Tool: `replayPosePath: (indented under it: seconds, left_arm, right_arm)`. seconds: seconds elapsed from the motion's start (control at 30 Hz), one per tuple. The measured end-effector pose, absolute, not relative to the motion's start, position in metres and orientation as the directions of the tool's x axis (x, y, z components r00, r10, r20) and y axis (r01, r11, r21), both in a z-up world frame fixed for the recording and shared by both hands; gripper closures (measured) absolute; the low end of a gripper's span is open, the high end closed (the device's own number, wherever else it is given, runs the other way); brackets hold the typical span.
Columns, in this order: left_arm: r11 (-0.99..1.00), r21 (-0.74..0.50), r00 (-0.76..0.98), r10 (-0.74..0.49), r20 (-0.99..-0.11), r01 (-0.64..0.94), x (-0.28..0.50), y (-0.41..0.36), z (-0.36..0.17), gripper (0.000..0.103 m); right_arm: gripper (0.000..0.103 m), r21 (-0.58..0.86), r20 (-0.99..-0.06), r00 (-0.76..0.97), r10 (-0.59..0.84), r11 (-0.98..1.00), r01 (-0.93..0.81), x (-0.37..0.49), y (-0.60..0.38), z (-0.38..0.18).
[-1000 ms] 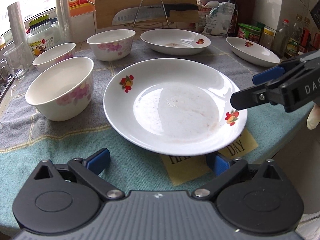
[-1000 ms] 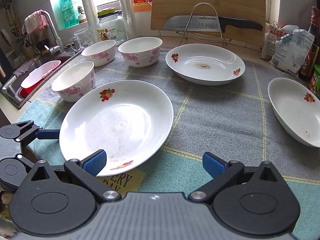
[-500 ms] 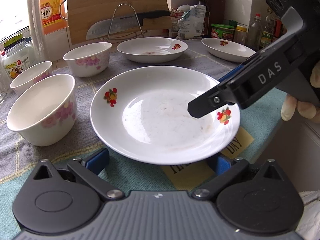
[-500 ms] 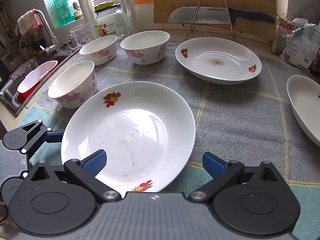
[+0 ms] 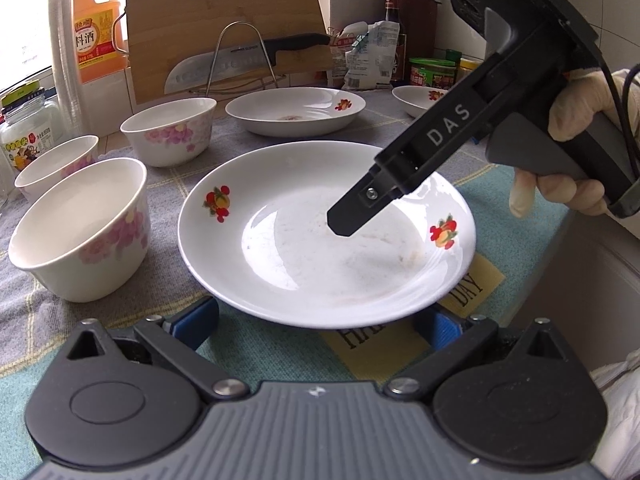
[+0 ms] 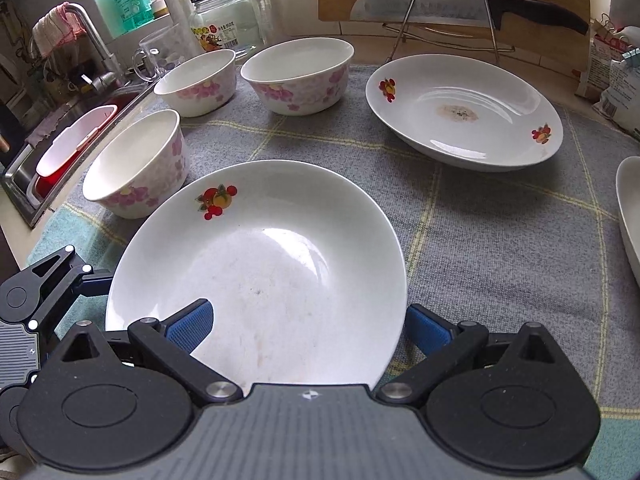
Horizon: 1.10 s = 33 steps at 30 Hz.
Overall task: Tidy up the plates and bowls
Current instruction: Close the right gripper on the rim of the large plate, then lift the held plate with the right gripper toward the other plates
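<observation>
A white plate with fruit prints [image 5: 320, 248] [image 6: 264, 272] lies on the cloth nearest me. My left gripper [image 5: 316, 326] is open, its blue pads either side of the plate's near rim. My right gripper [image 6: 308, 326] is open and hangs over the plate's right side; it shows in the left wrist view [image 5: 352, 216] above the plate. Three flowered bowls [image 5: 80, 232] [image 5: 170, 130] [image 5: 56, 164] stand to the left. A second plate [image 5: 296, 114] [image 6: 464, 110] lies behind and a third plate [image 5: 420, 98] [image 6: 630, 216] at the right.
A cutting board [image 5: 224, 28] and a knife on a wire rack [image 5: 240, 68] stand at the back. Bottles, jars and packets line the back wall. A sink with a red and white basin [image 6: 68, 148] lies left of the cloth. The counter edge runs close on the right.
My right gripper has moved left and in over the near plate. The left gripper has come a little closer to the plate's rim.
</observation>
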<state>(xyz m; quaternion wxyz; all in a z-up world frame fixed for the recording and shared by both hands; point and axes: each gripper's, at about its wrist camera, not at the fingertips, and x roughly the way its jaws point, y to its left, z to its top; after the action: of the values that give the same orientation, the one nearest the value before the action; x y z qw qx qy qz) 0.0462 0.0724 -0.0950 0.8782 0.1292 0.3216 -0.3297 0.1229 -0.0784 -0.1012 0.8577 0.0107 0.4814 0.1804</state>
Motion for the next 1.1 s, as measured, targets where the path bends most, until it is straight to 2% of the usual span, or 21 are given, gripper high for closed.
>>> replayPosePath:
  seconds: [0.57, 1.1]
  left_arm:
    - [0.694, 0.015, 0.537, -0.542, -0.646, 0.719, 0.054, 0.074, -0.097, 0.0]
    - [0.661, 0.016, 0.51, -0.564, -0.65, 0.751, 0.06, 0.077, -0.097, 0.0]
  right_arm:
    - [0.0, 0.293, -0.824, 0.319, 0.469, 0.833, -0.469, 0.17, -0.08, -0.098]
    - [0.0, 0.342, -0.86, 0.167, 0.482, 0.789, -0.511, 0.193, -0.075, -0.095]
